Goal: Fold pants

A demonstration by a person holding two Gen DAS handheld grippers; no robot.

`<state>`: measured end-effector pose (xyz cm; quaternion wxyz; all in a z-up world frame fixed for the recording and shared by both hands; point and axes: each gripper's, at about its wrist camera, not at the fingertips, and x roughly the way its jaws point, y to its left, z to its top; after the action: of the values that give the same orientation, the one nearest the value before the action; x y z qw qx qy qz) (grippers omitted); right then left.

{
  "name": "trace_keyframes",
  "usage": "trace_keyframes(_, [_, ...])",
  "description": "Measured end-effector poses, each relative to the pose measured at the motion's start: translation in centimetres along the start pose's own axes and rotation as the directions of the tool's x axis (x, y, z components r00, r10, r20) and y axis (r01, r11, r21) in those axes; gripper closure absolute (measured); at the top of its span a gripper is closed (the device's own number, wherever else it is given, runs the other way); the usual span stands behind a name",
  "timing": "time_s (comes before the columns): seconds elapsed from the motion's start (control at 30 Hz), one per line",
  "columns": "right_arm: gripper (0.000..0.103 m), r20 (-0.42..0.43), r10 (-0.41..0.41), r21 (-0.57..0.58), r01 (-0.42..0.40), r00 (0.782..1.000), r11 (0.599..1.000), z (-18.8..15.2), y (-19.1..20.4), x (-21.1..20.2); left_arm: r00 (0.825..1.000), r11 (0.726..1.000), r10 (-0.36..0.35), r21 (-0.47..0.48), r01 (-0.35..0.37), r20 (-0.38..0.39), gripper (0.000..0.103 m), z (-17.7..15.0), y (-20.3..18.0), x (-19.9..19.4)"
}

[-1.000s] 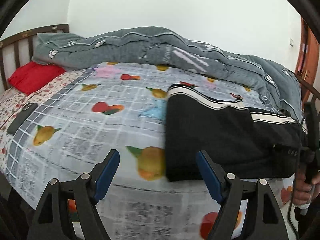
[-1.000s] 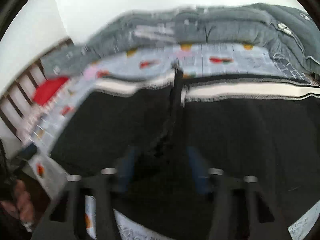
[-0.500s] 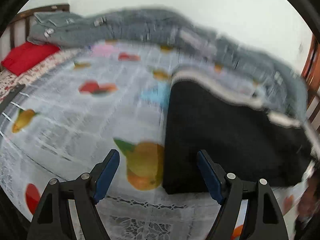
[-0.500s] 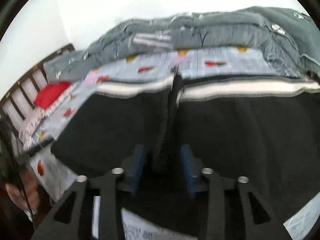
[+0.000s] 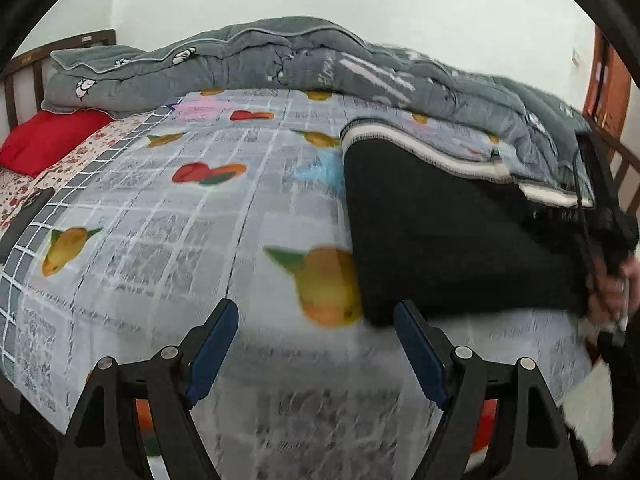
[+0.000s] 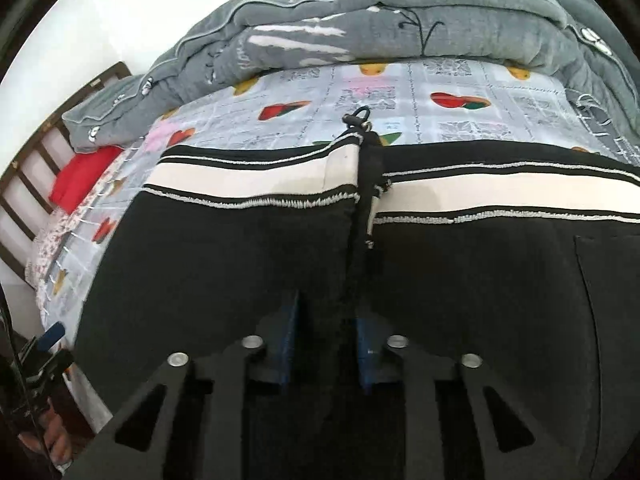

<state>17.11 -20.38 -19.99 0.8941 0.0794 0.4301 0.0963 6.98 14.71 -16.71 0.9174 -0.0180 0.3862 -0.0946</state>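
Black pants [image 5: 448, 236] with a white side stripe lie folded on the right half of the bed. In the right wrist view the pants [image 6: 224, 264] fill the lower frame, with the stripe and a drawstring loop at the far edge. My right gripper [image 6: 326, 340] is shut on a raised fold of the black fabric. My left gripper [image 5: 316, 344] is open and empty above the bedsheet, just left of the pants' near left corner. The right gripper also shows at the far right of the left wrist view [image 5: 612, 236].
The bed carries a fruit-print sheet [image 5: 180, 216]. A grey quilt [image 5: 280, 56] is heaped along the far side. A red pillow [image 5: 48, 140] lies by the wooden headboard [image 5: 24, 68] on the left. A dark phone [image 5: 28, 216] lies near the left edge.
My right gripper's jaws closed on the fold of the pants. My left gripper shifted over the sheet and stayed open.
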Motion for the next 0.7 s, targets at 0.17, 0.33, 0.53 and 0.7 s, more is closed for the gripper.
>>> trace_keyframes(0.17, [0.078, 0.002, 0.029, 0.025, -0.029, 1.000, 0.999, -0.2, -0.5, -0.2, 0.999, 0.998, 0.039, 0.047, -0.040, 0.007, 0.024, -0.1, -1.0, 0.4])
trace_keyframes(0.33, [0.075, 0.010, 0.015, 0.013, -0.015, 1.000, 1.000, -0.4, -0.1, -0.2, 1.000, 0.999, 0.025, 0.034, -0.025, 0.013, 0.024, 0.7, -1.6, 1.7])
trace_keyframes(0.53, [0.060, 0.020, -0.001, -0.017, 0.001, 1.000, 1.000, -0.6, 0.8, 0.0, 0.998, 0.998, -0.025, -0.049, 0.028, 0.051, 0.024, 1.3, -2.4, 2.7])
trace_keyframes(0.7, [0.087, 0.052, -0.099, -0.070, 0.102, 0.994, 0.992, -0.6, 1.9, -0.1, 0.992, 0.995, 0.103, -0.015, -0.102, 0.069, 0.022, 0.7, -2.2, 2.9])
